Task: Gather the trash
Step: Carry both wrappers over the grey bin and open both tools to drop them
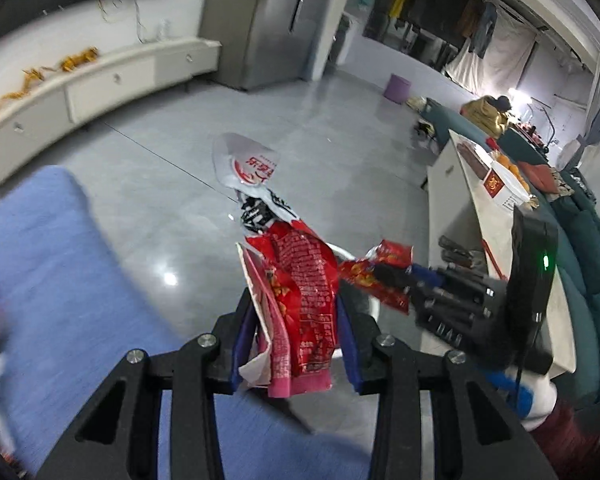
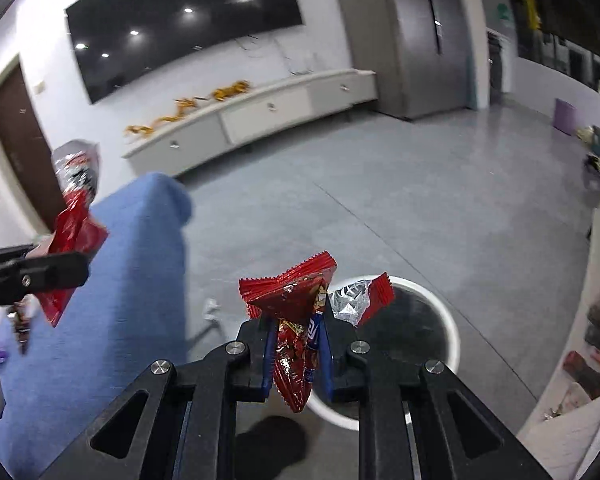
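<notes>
Crinkled red foil snack wrappers (image 1: 300, 300), light and limp, are pinched mid-length in my left gripper (image 1: 296, 320); my right gripper (image 2: 298, 344) clamps smaller red wrappers (image 2: 296, 320) above the white-rimmed round bin (image 2: 440, 312).

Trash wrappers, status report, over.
Left tool shut on red-and-white crumpled snack bags. Right tool shut on small red foil wrappers. White-rimmed round bin below, unobstructed.

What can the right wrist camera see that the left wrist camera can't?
Only the right wrist view shows the white-rimmed bin from above, plus the brown door. Only the left wrist view shows the table with a snack box. Both show the left gripper clamping tall wrappers, the right gripper clamping a red wrapper, and the purple bucket.
</notes>
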